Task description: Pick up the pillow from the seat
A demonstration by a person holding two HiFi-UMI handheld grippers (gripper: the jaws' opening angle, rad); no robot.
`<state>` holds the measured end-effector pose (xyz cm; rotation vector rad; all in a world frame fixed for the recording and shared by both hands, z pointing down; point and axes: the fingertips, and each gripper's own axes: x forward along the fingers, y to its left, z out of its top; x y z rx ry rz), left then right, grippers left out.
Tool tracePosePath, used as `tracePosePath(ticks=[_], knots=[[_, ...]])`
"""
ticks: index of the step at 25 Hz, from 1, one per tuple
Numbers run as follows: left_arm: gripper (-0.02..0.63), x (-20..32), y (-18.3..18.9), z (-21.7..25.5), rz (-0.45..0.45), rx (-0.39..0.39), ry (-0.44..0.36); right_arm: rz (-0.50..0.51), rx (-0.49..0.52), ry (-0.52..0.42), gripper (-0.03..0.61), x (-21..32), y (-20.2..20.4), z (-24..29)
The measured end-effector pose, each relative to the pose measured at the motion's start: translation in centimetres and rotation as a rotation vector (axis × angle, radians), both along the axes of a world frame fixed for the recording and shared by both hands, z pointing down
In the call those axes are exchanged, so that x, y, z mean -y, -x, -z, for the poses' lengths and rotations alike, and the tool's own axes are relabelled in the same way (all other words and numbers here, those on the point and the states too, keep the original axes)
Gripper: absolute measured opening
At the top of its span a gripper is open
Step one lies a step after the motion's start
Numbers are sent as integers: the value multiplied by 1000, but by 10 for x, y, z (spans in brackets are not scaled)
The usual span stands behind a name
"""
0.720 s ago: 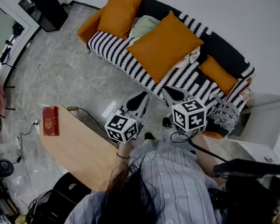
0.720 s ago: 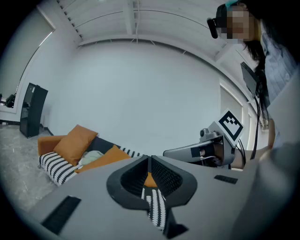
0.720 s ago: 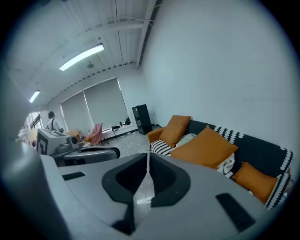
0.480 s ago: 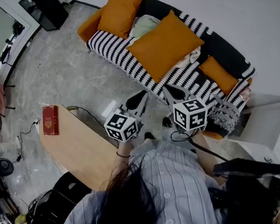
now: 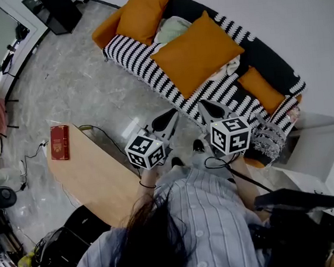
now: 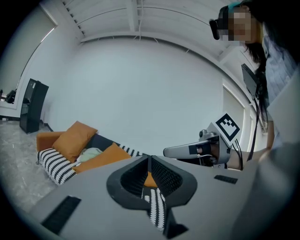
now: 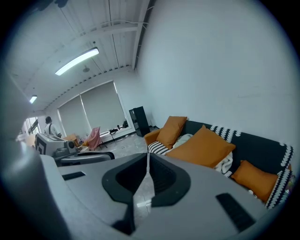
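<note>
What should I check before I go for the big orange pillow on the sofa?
1. Left gripper jaws apart: not ok, shut and empty.
2. Right gripper jaws apart: not ok, shut and empty.
3. Big orange pillow in plain view on the sofa: ok.
4. Nothing lying on the pillow: ok.
5. Grippers at the pillow: not ok, both short of the sofa.
</note>
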<state>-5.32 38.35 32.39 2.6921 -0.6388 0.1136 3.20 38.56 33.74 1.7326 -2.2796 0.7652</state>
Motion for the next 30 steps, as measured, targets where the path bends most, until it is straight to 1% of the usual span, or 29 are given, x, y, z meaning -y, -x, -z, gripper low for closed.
tracePosePath(ticks=[8, 13, 18, 25, 30], knots=[[12, 13, -22, -5, 12, 3, 10, -29, 13, 2, 29, 14, -39, -4], [11, 25, -37, -4, 19, 6, 10, -29, 23, -4, 29, 29, -59, -1], [12, 36, -50, -2, 31, 10, 8, -11, 31, -6, 29, 45, -72, -2], [12, 52, -59, -4, 86, 17, 9, 28, 48, -8, 29, 64, -87, -6], [12, 56, -69, -8, 120, 17, 6, 62, 49, -3, 29, 68, -96, -12]])
